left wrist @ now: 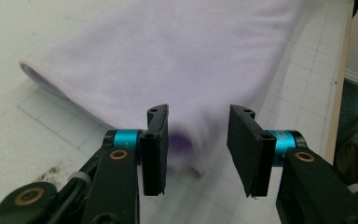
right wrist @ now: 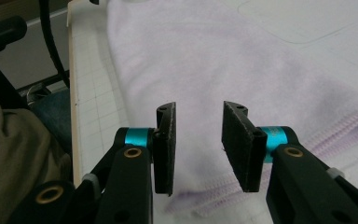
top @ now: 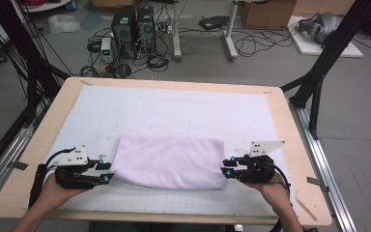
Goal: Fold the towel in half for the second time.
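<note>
A pale lilac towel (top: 170, 161) lies folded on the white gridded mat (top: 140, 110), near the table's front. My left gripper (top: 107, 172) sits at the towel's left end, open, its jaws apart over the towel's near corner (left wrist: 186, 149). At the right end my right gripper (top: 226, 167) is open as well, and the towel's stitched edge (right wrist: 205, 196) lies under the gap between its jaws. The towel (right wrist: 242, 70) stretches away from the right gripper (right wrist: 198, 144). From the left gripper (left wrist: 198, 142) its hemmed side (left wrist: 65, 88) runs up to the left.
The mat covers most of a wooden table (top: 290, 125), whose front edge is just behind both hands. Black frame posts (top: 326, 58) stand at the table's sides. Computers and cables (top: 133, 36) lie on the floor beyond it.
</note>
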The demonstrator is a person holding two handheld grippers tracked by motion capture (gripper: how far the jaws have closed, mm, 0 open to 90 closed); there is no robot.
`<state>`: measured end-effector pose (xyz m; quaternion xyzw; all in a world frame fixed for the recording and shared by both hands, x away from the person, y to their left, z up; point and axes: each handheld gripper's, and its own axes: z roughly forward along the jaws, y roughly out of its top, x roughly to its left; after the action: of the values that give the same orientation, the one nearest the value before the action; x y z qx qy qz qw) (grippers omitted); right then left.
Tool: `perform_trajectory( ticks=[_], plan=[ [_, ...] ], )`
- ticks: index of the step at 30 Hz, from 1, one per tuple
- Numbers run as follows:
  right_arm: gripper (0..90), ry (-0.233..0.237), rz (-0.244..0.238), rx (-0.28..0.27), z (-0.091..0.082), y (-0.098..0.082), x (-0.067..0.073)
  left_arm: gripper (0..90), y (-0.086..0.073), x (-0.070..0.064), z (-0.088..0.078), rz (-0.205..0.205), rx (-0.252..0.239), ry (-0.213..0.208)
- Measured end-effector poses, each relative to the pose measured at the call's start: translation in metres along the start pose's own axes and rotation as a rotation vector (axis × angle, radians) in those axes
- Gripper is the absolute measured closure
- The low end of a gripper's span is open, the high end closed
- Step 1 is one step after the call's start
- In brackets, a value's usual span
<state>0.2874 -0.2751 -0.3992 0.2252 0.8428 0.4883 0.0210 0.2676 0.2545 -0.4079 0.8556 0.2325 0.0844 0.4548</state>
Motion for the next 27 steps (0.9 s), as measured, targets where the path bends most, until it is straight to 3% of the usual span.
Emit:
perform_trajectory(
  ticks=[7,14,17,20,24,27],
  plan=[
    [60.9,0.005,-0.034,0.112,0.032,-0.003,0.005,58.7,0.004,0.006,0.017,-0.003,0.025,-0.001],
    [59.1,-0.029,-0.012,0.102,0.024,-0.001,-0.007,58.4,0.008,0.012,0.02,-0.005,0.033,-0.004],
    [59.0,-0.085,0.006,0.106,0.019,-0.002,-0.017,58.6,0.014,0.023,0.02,-0.014,0.031,0.028],
    [59.1,-0.137,0.007,0.104,0.017,0.008,-0.03,62.9,0.025,0.036,0.024,-0.028,0.03,0.063],
    [56.7,-0.198,0.008,0.107,0.023,0.023,-0.054,61.1,0.037,0.059,0.042,-0.043,0.032,0.148],
    [54.4,-0.233,0.003,0.134,0.034,0.029,-0.07,55.1,0.037,0.075,0.055,-0.087,0.062,0.212]
  ],
)
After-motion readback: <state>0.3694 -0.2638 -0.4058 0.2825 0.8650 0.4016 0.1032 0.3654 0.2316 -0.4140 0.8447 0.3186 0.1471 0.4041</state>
